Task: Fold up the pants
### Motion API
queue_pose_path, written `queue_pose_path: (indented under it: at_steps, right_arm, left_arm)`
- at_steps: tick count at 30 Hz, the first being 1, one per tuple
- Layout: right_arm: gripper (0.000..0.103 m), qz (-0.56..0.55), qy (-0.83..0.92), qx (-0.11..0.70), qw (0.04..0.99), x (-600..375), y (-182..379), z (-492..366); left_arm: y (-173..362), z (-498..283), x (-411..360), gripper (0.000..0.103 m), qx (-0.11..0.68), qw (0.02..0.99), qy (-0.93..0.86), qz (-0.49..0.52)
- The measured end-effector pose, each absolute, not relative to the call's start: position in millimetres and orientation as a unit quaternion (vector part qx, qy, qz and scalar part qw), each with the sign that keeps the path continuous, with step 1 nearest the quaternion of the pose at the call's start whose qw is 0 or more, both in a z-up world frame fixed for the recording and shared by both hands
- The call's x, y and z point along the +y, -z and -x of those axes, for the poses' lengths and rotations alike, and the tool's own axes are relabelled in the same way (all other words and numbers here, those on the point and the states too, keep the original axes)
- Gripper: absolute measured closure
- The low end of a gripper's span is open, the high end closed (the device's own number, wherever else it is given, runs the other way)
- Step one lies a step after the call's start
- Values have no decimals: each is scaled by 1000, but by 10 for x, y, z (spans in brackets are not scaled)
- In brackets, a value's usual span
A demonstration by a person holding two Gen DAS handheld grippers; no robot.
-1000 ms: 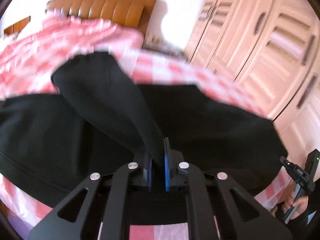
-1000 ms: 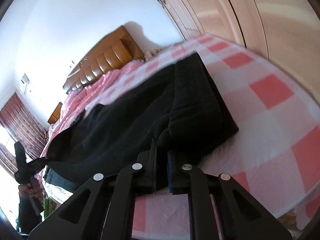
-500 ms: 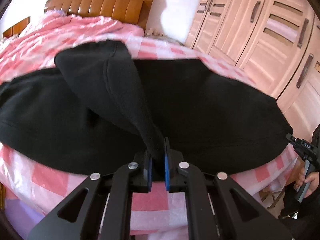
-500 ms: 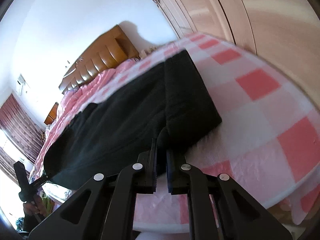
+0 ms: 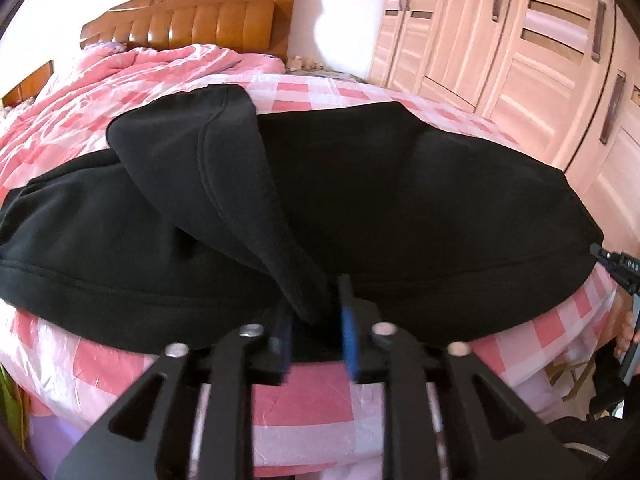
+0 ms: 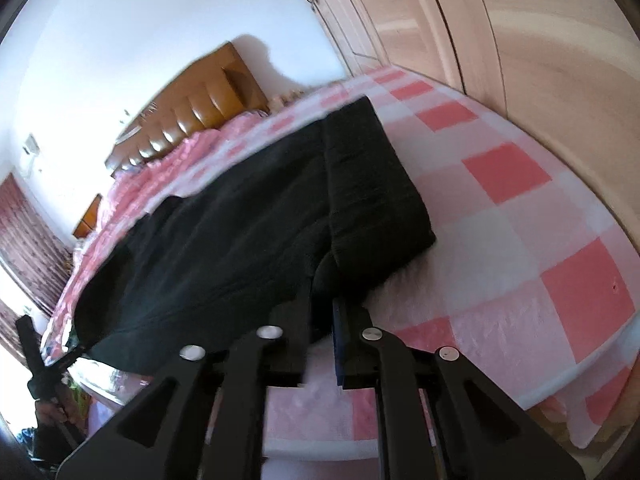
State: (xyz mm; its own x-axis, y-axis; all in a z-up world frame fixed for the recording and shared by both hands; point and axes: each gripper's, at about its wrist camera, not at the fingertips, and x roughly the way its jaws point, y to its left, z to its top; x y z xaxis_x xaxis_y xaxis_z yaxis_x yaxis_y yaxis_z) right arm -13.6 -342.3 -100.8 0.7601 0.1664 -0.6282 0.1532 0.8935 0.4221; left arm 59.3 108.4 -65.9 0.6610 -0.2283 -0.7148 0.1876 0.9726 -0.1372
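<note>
Now left gripper [image 5: 314, 316] jaws just opening, spread, pants [image 5: 360, 208] fold loose between them; right gripper [image 6: 320, 320] just opening too, slightly parted around pants corner on bed [image 6: 520, 216].

Ahead of my left gripper [image 5: 314, 320] the black pants [image 5: 360, 208] cover the bed's near edge; a raised fold lies between my jaws. Right of the pants, bare checked sheet [image 6: 520, 216] offers room, bounded by the wardrobe [image 6: 540, 40].
</note>
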Motion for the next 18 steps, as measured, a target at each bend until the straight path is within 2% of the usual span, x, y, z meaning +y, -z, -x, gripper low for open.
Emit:
queue_pose_path:
  at_steps: [1,2,3,4,7,11,14,18]
  right_arm:
    - [69,-230,-4,348,909,-3419,1007,144]
    - [31,-227,-1,350,909,-3417,989,178]
    - [15,-210,25,351,912,-3400,939,230]
    - [9,-193,45,339,920,-3383,879,302]
    - [10,-121,83,304,941,-3252,595,429]
    - [10,-40,46,281,958,-2885,277,223]
    - [10,42,5,316,948,-2543,284,-288]
    - [8,59,-28,400,914,-2426,585,-878]
  left_arm:
    - [655,-593,1096,35,395,912,109,26]
    - [635,-575,1106,23,394,913,105,27]
    - [587,-537,1125,23,384,917,103,26]
    - [534,-500,1140,23,375,922,98,21]
    - [259,-368,1200,23,315,948,43,0]
    - [-55,-443,1028,14,279,957,80,-10]
    - [-101,-727,605,9,303,941,136,-63]
    - [281,-1188,225,9,384,906,154,-87]
